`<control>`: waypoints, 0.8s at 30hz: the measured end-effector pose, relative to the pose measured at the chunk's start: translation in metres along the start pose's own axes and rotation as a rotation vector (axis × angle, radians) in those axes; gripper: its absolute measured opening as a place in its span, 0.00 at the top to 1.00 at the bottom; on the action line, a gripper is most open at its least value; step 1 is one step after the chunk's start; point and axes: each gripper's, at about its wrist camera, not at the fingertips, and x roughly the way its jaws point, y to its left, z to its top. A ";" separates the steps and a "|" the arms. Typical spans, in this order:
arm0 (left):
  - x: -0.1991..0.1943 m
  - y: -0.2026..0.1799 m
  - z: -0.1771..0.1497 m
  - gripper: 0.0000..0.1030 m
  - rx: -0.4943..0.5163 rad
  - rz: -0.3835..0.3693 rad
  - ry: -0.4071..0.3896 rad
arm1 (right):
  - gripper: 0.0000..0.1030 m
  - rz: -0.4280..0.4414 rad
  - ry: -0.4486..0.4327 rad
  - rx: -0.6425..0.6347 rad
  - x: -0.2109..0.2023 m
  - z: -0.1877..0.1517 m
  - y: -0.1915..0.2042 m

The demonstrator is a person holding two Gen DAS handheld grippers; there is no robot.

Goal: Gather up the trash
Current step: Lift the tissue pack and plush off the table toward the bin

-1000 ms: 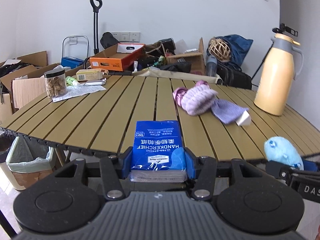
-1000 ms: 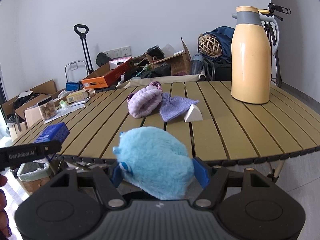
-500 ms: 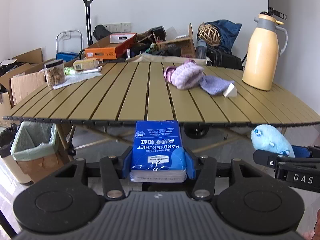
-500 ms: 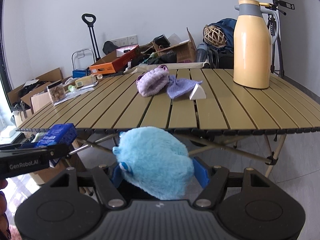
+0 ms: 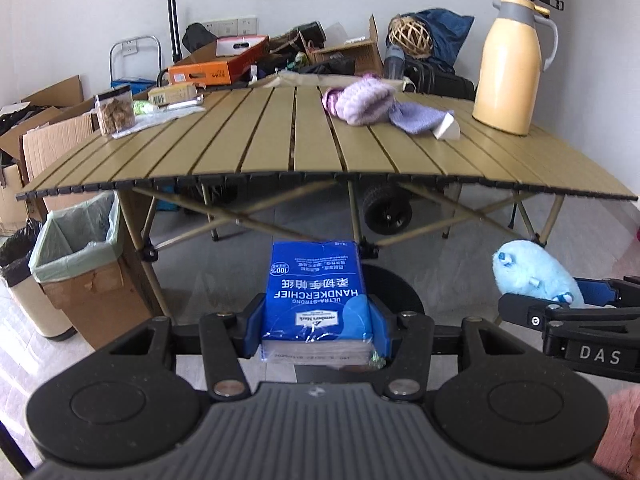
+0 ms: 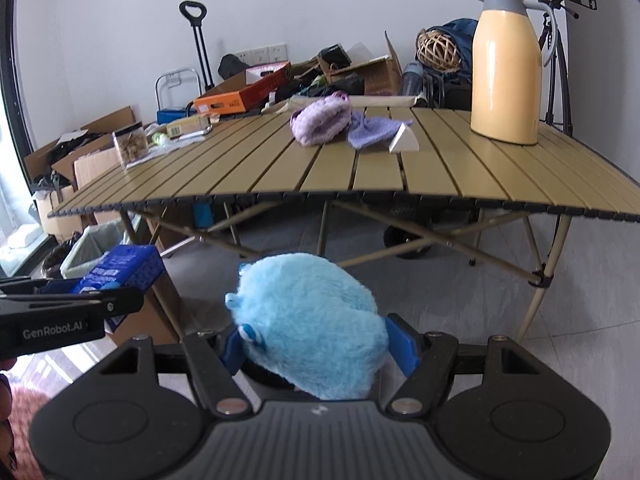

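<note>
Off the table's [image 5: 320, 152] near edge, left gripper [image 5: 316, 330] is clamping the tissue pack [image 5: 316, 300]; right gripper [image 6: 320, 346] is clamping the plush [image 6: 308, 320].

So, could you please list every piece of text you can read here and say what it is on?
"ULTRA-STRONG HANDKERCHIEF", "100%": tissue pack, upside down in the left claw.
"DAS": right claw body.
"GenRobot.AI": left claw body, right wrist view.
Unreadable: tissue pack's small print, orange box label.
</note>
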 end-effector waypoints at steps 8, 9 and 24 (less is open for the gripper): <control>0.009 0.007 -0.027 0.49 0.007 -0.003 0.070 | 0.33 0.012 0.085 -0.015 0.019 -0.029 0.012; 0.010 0.007 -0.031 0.49 0.007 -0.003 0.078 | 0.33 0.013 0.098 -0.019 0.022 -0.033 0.013; 0.050 0.012 -0.081 0.49 -0.011 -0.023 0.245 | 0.33 0.031 0.290 -0.053 0.068 -0.091 0.028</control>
